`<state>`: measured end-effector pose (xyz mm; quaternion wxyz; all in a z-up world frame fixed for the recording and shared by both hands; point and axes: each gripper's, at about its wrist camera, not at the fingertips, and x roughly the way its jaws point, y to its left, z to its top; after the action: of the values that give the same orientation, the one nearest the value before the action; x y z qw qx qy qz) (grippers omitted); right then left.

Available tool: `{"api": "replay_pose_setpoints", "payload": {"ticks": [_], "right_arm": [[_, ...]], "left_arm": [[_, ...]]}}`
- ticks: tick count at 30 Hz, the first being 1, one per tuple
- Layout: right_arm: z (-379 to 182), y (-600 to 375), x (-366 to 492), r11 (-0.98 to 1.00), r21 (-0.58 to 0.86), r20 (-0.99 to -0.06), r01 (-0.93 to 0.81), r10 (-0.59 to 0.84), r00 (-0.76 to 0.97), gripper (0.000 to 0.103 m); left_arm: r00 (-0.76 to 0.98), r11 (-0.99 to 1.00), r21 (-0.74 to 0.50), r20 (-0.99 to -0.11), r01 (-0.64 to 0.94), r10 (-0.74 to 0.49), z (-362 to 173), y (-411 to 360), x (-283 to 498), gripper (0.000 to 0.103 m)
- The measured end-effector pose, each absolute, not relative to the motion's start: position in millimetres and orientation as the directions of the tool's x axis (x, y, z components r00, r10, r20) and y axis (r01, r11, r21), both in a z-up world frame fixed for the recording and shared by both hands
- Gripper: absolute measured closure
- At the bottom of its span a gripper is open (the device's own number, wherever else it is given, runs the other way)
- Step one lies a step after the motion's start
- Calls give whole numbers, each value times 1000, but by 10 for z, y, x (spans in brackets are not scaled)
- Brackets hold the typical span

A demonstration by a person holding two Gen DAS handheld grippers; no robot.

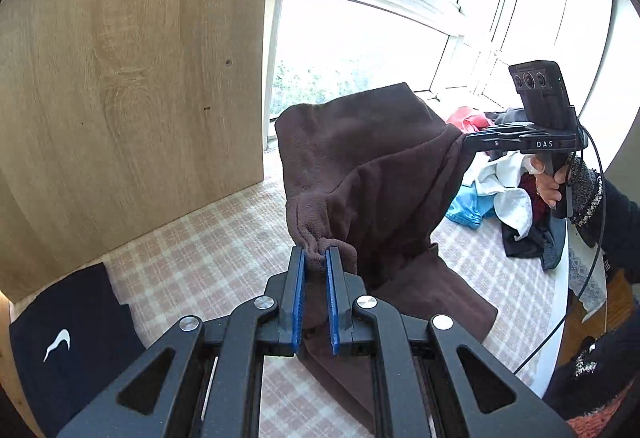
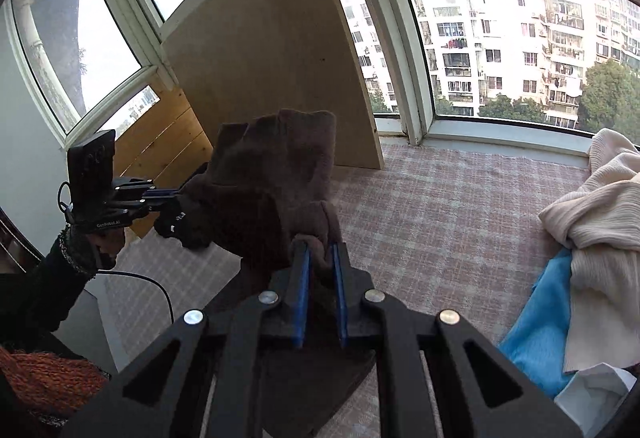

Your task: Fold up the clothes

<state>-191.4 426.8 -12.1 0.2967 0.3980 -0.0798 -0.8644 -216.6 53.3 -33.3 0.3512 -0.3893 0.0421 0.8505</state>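
A brown fleece garment (image 1: 360, 174) hangs lifted between both grippers above the checked cloth surface (image 1: 192, 254). My left gripper (image 1: 317, 256) is shut on a bunched edge of it. At the right of the left wrist view, my right gripper (image 1: 466, 138) pinches the garment's other edge, held by a hand. In the right wrist view the right gripper (image 2: 320, 250) is shut on the brown fleece garment (image 2: 276, 174), and the left gripper (image 2: 180, 193) grips its far side. The lower part of the garment trails down onto the surface.
A folded dark garment with a white logo (image 1: 68, 342) lies at the left. A pile of mixed clothes (image 1: 504, 190) sits at the right, with a cream knit (image 2: 592, 206) and blue cloth (image 2: 536, 334). A wooden board (image 1: 132, 78) stands behind. Windows line the back.
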Motion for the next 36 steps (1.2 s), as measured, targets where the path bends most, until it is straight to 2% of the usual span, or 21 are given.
{"api": "replay_pose_setpoints", "payload": {"ticks": [6,9,12,18,20,21,24,27,31,33,36], "right_arm": [[-687,4209,-1179,-819,389,-683,422,-564,-464,92],[-1077,4195,-955,-854,347,-759,387,-498,-419,91],[-1313,4221,-813,-885,273,-830,378,-415,-372,89],[-879,4314,-762,-901,207,-813,380,-374,-446,88],[-680,4181,-862,-897,185,-783,402,-382,-491,81],[-619,4088,-938,-892,182,-772,414,-390,-502,74],[-602,3791,-1183,-877,183,-762,444,-412,-500,71],[-869,3661,-1340,-889,177,-804,422,-378,-459,71],[-1448,3713,-1238,-890,205,-865,406,-359,-351,71],[-1412,3824,-1197,-891,266,-840,369,-401,-364,71],[-1168,3976,-1254,-888,310,-804,339,-435,-405,71]], "left_arm": [[-359,-733,-335,-704,-592,612,-875,575,-1470,94],[-289,-740,-357,-757,-570,587,-1251,597,-1085,94],[-218,-728,-392,-779,-563,588,-1438,582,-873,99],[-238,-716,-314,-796,-623,557,-1011,444,-737,99],[-303,-708,-258,-770,-657,562,-743,482,-816,99],[-334,-701,-226,-754,-677,565,-640,562,-869,99],[-351,-667,-205,-720,-716,599,-501,785,-1105,99],[-326,-639,-182,-738,-747,591,-700,1091,-1287,97],[-139,-593,-246,-838,-767,528,-1361,1251,-1156,99],[-135,-579,-232,-844,-782,519,-1539,1199,-932,100],[-106,-612,-322,-823,-722,558,-1440,1061,-950,100]]}}
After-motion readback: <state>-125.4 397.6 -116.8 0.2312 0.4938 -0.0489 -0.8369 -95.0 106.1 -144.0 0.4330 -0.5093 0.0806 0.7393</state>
